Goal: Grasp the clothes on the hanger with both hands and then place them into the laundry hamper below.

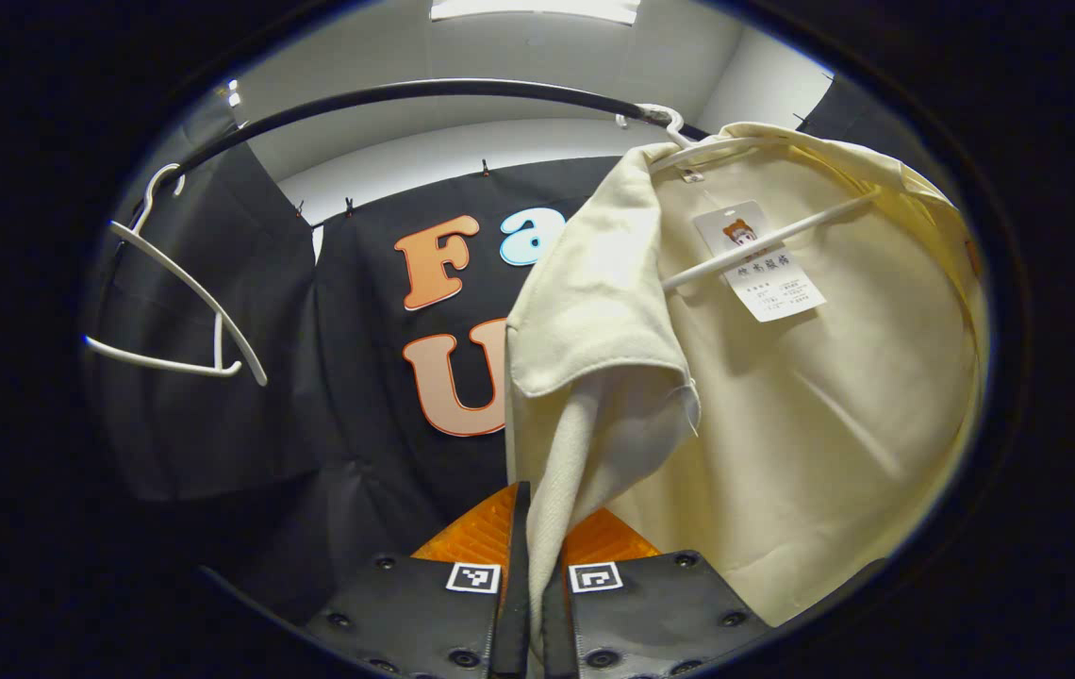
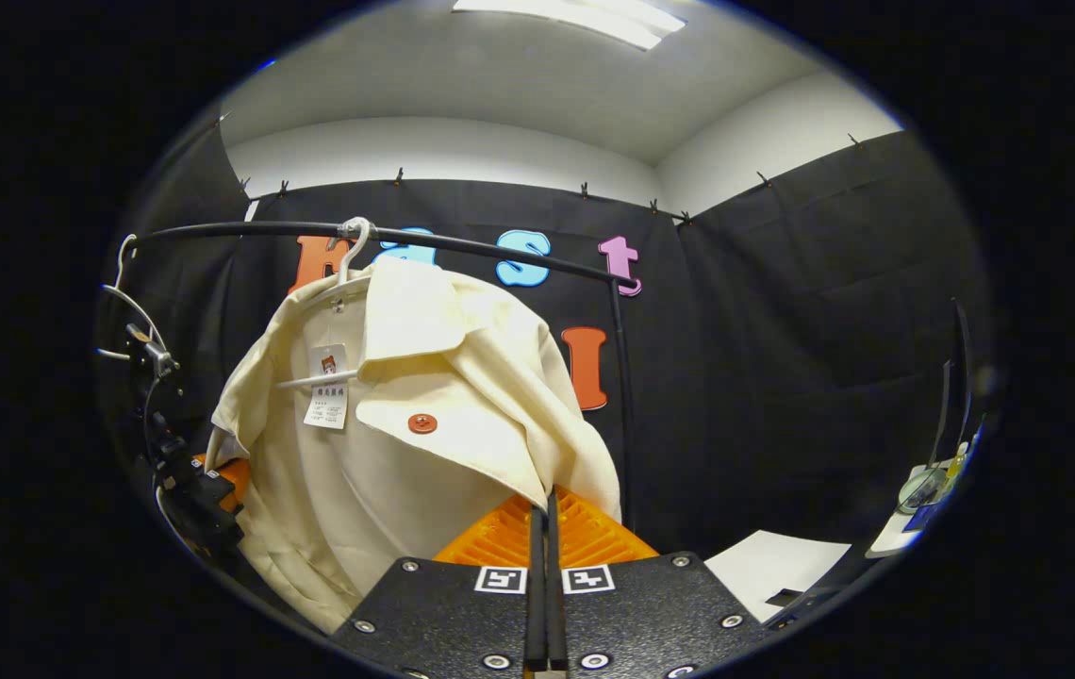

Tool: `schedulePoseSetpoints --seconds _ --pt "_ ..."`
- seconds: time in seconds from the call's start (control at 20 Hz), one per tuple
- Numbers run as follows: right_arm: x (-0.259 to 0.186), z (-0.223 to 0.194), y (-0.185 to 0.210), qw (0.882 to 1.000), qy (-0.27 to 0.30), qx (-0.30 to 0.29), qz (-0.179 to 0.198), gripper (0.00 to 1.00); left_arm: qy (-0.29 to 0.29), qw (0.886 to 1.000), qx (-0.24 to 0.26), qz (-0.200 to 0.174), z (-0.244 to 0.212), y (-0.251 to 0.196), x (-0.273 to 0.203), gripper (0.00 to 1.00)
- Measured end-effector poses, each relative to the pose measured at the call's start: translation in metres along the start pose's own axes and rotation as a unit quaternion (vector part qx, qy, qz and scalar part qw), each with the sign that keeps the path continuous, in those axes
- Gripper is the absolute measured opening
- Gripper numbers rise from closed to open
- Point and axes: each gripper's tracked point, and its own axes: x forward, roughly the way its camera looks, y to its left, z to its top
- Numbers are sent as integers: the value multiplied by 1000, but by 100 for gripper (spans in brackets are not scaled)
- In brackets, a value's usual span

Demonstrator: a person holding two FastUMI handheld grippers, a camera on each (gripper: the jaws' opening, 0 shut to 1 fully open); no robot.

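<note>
Pinching the cream cotton jacket (image 2: 462,415) on both front edges, left gripper (image 1: 530,556) and right gripper (image 2: 547,556) fingers are clamping fabric to lift it off the white plastic hanger (image 1: 764,240).

The hang tag (image 1: 761,261) on the coat (image 1: 811,405) seems unreadable.

Matt cream cloth jacket (image 2: 462,377); glossy white plastic hanger (image 1: 764,240).

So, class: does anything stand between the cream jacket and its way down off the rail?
Yes: the white hanger sits inside the cream jacket, hooked over the black rail. The jacket must slip off it first. Nothing else visible blocks it.
</note>
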Motion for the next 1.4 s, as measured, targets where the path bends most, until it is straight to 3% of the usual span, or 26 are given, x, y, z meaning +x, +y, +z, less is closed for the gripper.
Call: schedulePoseSetpoints --seconds 0.4,0.75,0.9,1.1,1.25,1.4 --pt "0 73 -44 995 -75 -40 -48 0 -12 995 90 36 17 62 24 13" --pt "42 180 -65 987 -149 -40 -52 0 -46 991 99 75 50 99 71 13" --pt "76 213 -73 983 -164 -67 -56 0 -58 992 85 78 62 101 93 13" --pt "139 183 -73 993 -88 -70 -36 0 -42 997 32 60 61 99 133 12" --pt "173 114 -83 999 11 -39 -26 0 -18 999 -5 48 47 100 147 13" --pt "186 44 -81 996 84 12 -9 0 -9 999 -20 40 41 96 154 12"
